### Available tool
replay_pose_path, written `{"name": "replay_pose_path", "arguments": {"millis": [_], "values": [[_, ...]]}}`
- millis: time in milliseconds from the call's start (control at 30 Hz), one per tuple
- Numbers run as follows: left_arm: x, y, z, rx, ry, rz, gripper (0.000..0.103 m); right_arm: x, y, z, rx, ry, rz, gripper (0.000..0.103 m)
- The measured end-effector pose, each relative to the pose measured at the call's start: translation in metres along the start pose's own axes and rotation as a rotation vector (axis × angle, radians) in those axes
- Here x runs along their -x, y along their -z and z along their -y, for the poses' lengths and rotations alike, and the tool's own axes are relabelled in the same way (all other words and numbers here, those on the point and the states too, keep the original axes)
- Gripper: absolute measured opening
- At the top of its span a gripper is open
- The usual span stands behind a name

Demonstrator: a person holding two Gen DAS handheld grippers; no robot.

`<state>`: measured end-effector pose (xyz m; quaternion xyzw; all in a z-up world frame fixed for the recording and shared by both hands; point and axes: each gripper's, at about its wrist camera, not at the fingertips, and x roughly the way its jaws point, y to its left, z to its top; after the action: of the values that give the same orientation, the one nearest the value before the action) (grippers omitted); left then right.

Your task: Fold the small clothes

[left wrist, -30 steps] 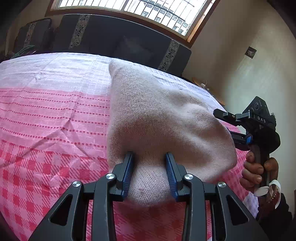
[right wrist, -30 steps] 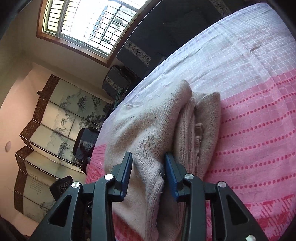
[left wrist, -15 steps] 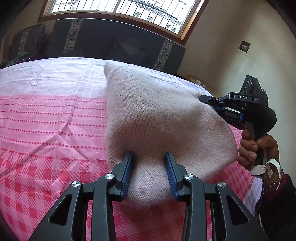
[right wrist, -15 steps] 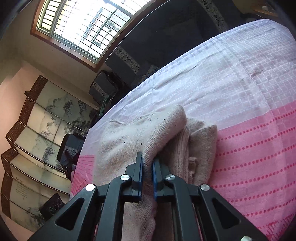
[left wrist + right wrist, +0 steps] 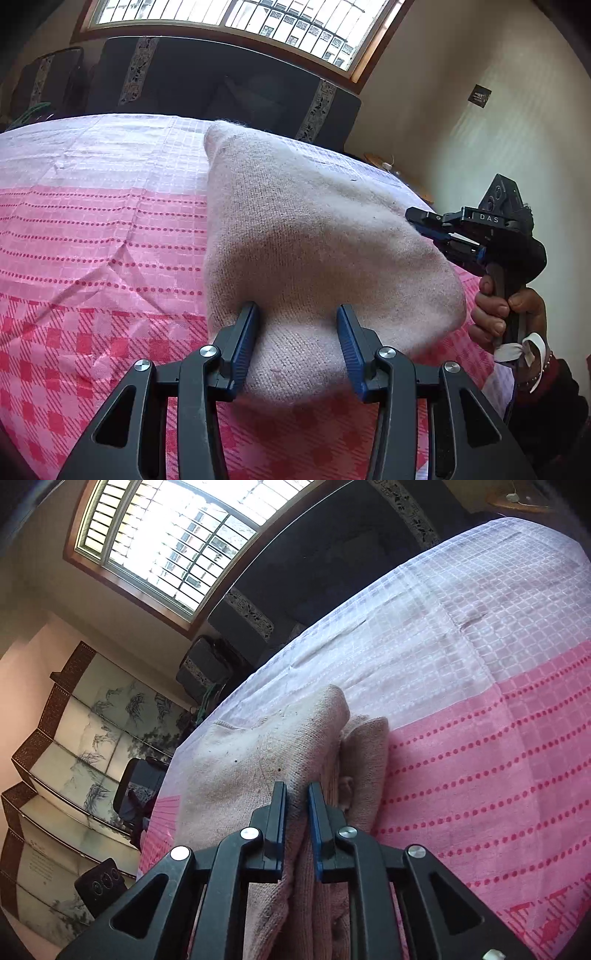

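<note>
Left wrist: pale pink knit garment (image 5: 314, 236), folded, fuzzy.

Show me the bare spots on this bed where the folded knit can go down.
Free: the pink dotted band of the bedcover beside the beige knit garment, and the pale checked stretch beyond it toward the dark sofa. In the left wrist view, the bedcover on the garment's other side is bare too. Crowded: around the garment itself, with the left gripper and right gripper at its edges.
</note>
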<state>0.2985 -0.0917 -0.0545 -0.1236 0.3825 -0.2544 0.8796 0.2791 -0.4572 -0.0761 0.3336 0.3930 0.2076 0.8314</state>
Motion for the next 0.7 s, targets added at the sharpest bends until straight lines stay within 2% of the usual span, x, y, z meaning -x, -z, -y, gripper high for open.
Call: {"name": "replay_pose_path", "arguments": {"millis": [67,167,200,267,367,400,433,567,700], "values": [[0.000,0.000,-0.001,0.003,0.002,0.003,0.046,0.016,0.007,-0.014,0.055,0.043,0.039,0.014],[0.000,0.000,-0.002,0.007,0.005,0.005,0.046,0.040,0.018,-0.036,0.130,0.034,0.102,0.014],[0.000,0.000,-0.001,0.007,0.005,0.006,0.046,0.044,0.022,-0.045,0.170,0.024,0.106,0.014],[0.000,0.000,-0.001,0.005,0.003,0.006,0.046,0.037,0.029,-0.060,0.240,0.032,0.054,0.014],[0.001,0.000,0.000,0.005,0.003,0.008,0.047,0.006,0.044,-0.068,0.378,0.194,-0.048,0.012],[0.001,0.001,0.000,0.006,0.005,0.009,0.047,-0.002,0.047,-0.064,0.401,0.264,-0.076,0.003],[0.001,0.001,-0.001,0.008,0.008,0.009,0.047,-0.007,0.050,-0.061,0.423,0.298,-0.086,0.002],[0.002,0.002,-0.003,0.014,0.015,0.010,0.047,0.000,0.047,-0.055,0.383,0.282,-0.082,0.002],[0.003,0.002,-0.006,0.027,0.032,0.011,0.049,0.014,0.032,-0.085,0.409,0.227,-0.011,0.010]]}}
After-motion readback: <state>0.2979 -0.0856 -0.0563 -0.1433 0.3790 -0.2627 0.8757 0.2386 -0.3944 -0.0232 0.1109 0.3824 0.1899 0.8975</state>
